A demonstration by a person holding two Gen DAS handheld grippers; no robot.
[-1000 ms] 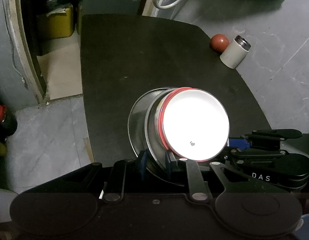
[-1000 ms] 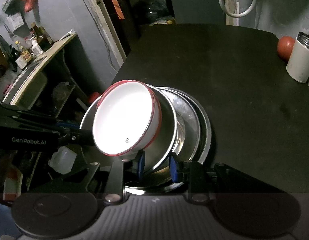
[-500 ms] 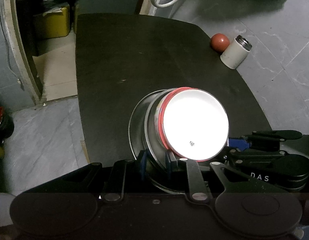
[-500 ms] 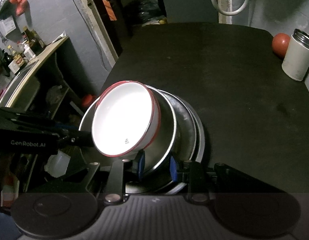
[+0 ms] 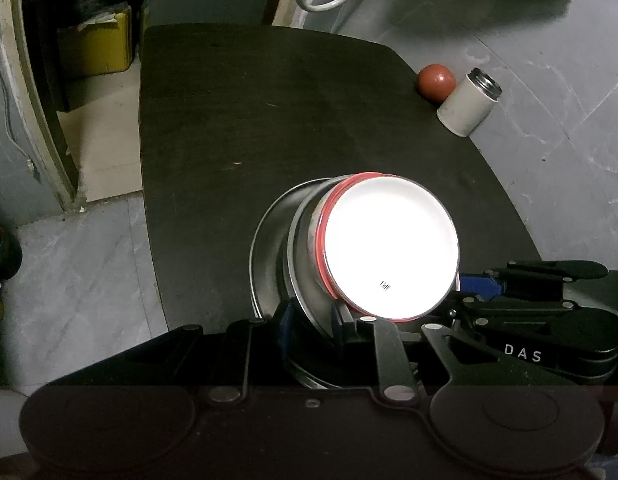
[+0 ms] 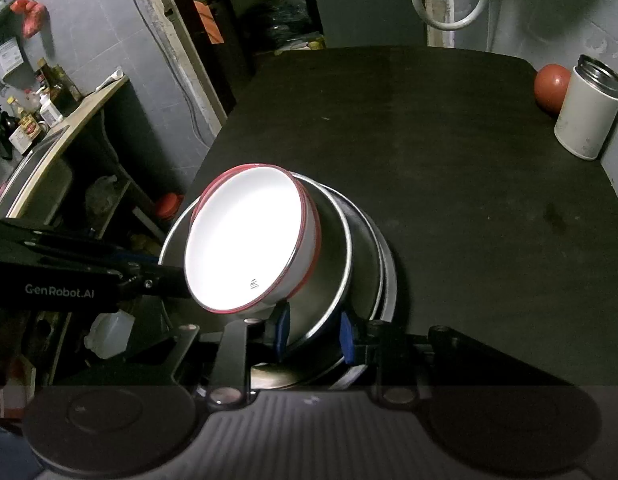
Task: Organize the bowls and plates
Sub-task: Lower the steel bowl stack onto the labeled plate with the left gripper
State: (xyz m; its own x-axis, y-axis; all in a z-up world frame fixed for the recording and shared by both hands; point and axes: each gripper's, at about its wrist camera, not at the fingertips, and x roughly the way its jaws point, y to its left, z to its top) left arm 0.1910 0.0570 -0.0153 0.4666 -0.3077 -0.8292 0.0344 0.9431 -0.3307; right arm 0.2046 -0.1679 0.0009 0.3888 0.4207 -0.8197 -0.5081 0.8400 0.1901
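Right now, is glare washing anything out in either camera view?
Left wrist view: the white bowl is blown out, its inside featureless apart from a small dark mark. Right wrist view: same bowl overexposed too, while the dark table stays dim.

I see a white bowl (image 5: pixel 391 246) with a red rim, silver steel dishes (image 6: pixel 349 256), a black worktop (image 5: pixel 269 112), a red ball (image 5: pixel 435 81) and a white canister (image 5: pixel 467 106).
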